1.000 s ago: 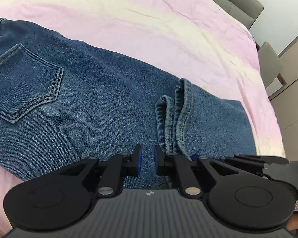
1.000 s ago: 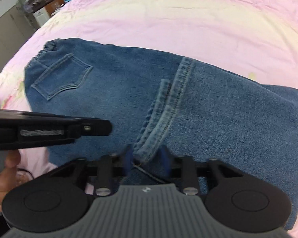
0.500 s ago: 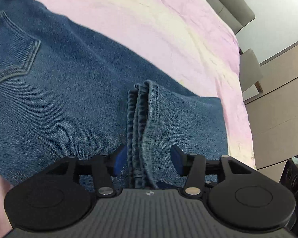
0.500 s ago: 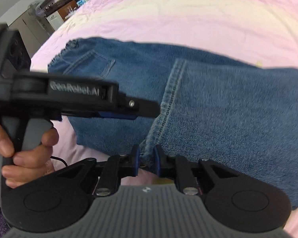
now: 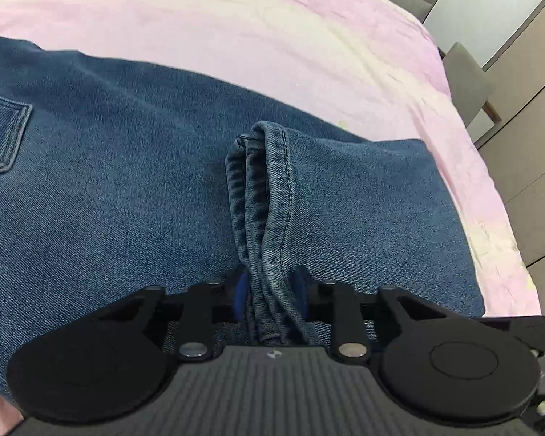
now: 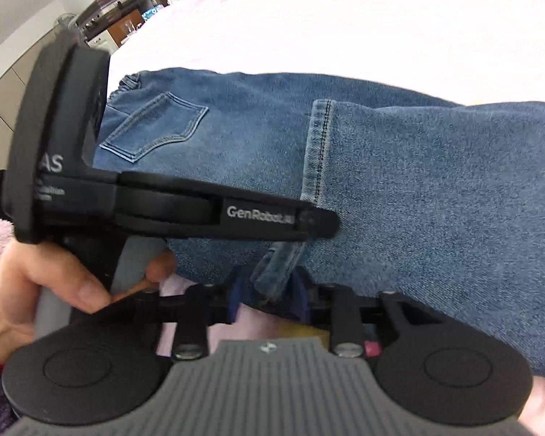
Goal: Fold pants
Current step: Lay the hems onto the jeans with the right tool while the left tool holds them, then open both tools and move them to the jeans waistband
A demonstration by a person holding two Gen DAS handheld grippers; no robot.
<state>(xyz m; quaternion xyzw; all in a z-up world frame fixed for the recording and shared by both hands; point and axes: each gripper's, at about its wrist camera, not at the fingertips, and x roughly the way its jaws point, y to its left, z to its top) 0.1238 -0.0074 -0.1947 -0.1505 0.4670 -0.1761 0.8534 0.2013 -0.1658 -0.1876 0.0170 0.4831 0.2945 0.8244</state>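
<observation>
Blue denim pants (image 5: 127, 189), folded once across the legs, lie flat on a bed covered by a soft pink and pale yellow sheet (image 5: 272, 36); a stitched back pocket (image 6: 152, 130) and gathered waistband sit at the far left in the right wrist view. The bunched hem (image 5: 269, 218), its layered edges with dark topstitching, rises as a ridge between the blue-padded jaws of the left gripper (image 5: 270, 296), which are closing on it, with the pads against the cloth. The right gripper (image 6: 269, 298) has its jaws opening, partly apart, with a corner of the hem between them. A hand (image 6: 29, 290) holds the left gripper's grey handle.
</observation>
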